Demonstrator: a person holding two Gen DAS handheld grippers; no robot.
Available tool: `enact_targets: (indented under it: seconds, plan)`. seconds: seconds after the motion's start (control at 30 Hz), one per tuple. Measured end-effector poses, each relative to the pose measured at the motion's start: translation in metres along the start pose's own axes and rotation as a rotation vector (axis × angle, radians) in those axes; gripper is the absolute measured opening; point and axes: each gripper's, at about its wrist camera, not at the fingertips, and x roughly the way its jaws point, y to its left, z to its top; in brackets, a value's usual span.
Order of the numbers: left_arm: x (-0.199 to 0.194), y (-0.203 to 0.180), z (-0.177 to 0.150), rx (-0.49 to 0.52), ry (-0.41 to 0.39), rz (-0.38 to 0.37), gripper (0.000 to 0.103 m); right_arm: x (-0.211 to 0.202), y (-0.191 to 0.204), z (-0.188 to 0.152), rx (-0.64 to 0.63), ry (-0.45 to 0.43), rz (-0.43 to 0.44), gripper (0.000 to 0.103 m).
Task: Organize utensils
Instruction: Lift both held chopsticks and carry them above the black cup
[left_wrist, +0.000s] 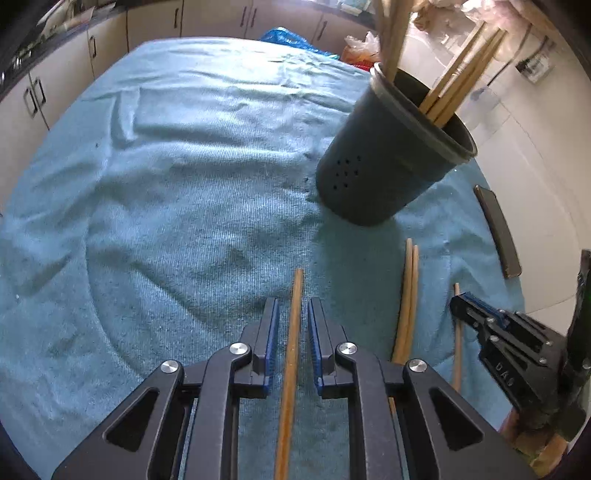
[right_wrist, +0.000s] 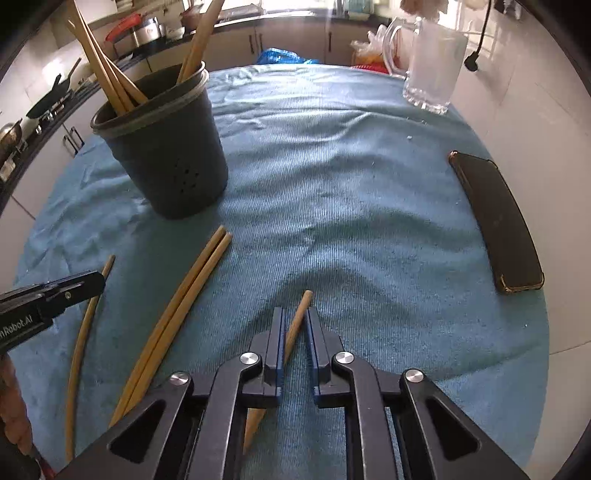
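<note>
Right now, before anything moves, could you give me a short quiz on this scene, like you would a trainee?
1. True or false: the dark perforated plastic holder lies tipped on its side.
2. How many light wooden chopsticks are outside the holder, counting any between tongs?
3. What lies on the cloth to the right of the right tongs? A) a steel spoon B) a black phone in a case C) a white plate

Key: 1 false, it stands upright; 2 four; 3 B.

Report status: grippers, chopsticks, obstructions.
Left gripper and right gripper: each shut on one chopstick. Two chopsticks loose beside holder. Nothing blocking.
</note>
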Motion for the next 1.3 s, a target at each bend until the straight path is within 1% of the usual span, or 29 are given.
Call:
enact_targets:
  seconds: [0.07, 0.1, 0.17, 0.23, 0.43, 0.57, 0.77, 1.03, 1.3]
  plan:
    - [-0.001, -0.002, -0.002, 0.007, -0.002, -0.001, 0.005, -0.001, -0.004, -0.002, 0.016, -0.014, 0.024, 0.006]
    - [-0.004, -0.001, -0.003, 0.003, -0.002, -0.005, 0.005, -0.003, -0.008, -0.003, 0.036, -0.016, 0.054, 0.006]
    - [-0.015, -0.001, -0.005, -0.005, -0.024, -0.006, 0.005, -0.01, -0.013, -0.004, 0.064, -0.039, 0.078, 0.006]
    - [-0.029, -0.003, -0.007, 0.004, -0.057, -0.008, 0.005, -0.023, -0.018, -0.004, 0.086, -0.08, 0.122, 0.006]
    - [-0.092, -0.009, -0.017, 0.033, -0.184, -0.026, 0.005, -0.07, -0.024, -0.006, 0.102, -0.199, 0.168, 0.006]
    - [-0.126, -0.022, -0.026, 0.069, -0.274, -0.027, 0.005, -0.105, -0.025, -0.014, 0.089, -0.278, 0.177, 0.006]
    - [-0.169, -0.039, -0.054, 0.149, -0.382, -0.005, 0.005, -0.156, -0.017, -0.032, 0.043, -0.383, 0.171, 0.006]
    - [-0.202, -0.052, -0.091, 0.212, -0.456, 0.007, 0.005, -0.206, -0.011, -0.064, -0.004, -0.474, 0.171, 0.006]
    - [-0.234, -0.055, -0.115, 0.228, -0.514, -0.023, 0.005, -0.238, -0.007, -0.083, -0.031, -0.532, 0.182, 0.006]
